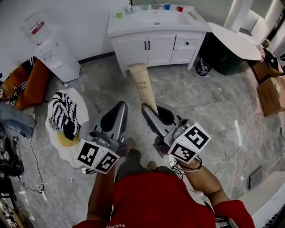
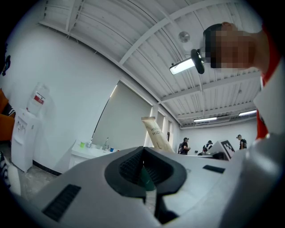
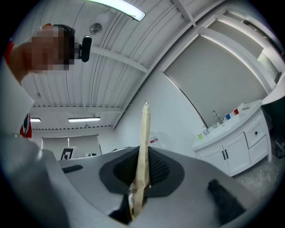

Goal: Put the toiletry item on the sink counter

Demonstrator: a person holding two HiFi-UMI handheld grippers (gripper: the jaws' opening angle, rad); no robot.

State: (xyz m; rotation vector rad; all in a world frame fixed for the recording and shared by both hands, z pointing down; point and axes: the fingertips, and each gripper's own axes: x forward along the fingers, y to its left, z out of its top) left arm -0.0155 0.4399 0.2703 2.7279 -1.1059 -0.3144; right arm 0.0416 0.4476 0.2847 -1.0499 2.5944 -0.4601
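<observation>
**Toothpaste tube clamped in right gripper, well apart from the sink counter**

The tan tube stands nearly upright, with its flat crimped end at the top and its lower end pinched between the right gripper's jaws. The right gripper view shows the jaws closed on it edge-on, with the pads pressing both faces of the tube. The left gripper is just beside it on the person's left. Its jaws are brought together with nothing between them, and they point forward at about the same height.

Ahead, across a stretch of grey marbled floor, stands a white vanity with cupboard doors and drawers. Its counter holds a basin, a faucet and a soap bottle. Along the back edge are a green cup, a blue cup and a red cup.

A dark bin sits against the vanity's right side, with a round white table and cardboard boxes further right. To the left of the vanity is a white water dispenser. Nearer the person lie an orange cushion and a white basket holding a black-and-white striped cloth. A thin cable trails over the floor on the right. The person's red shirt fills the bottom edge of the head view. The left gripper view shows several people standing far off in the room.
</observation>
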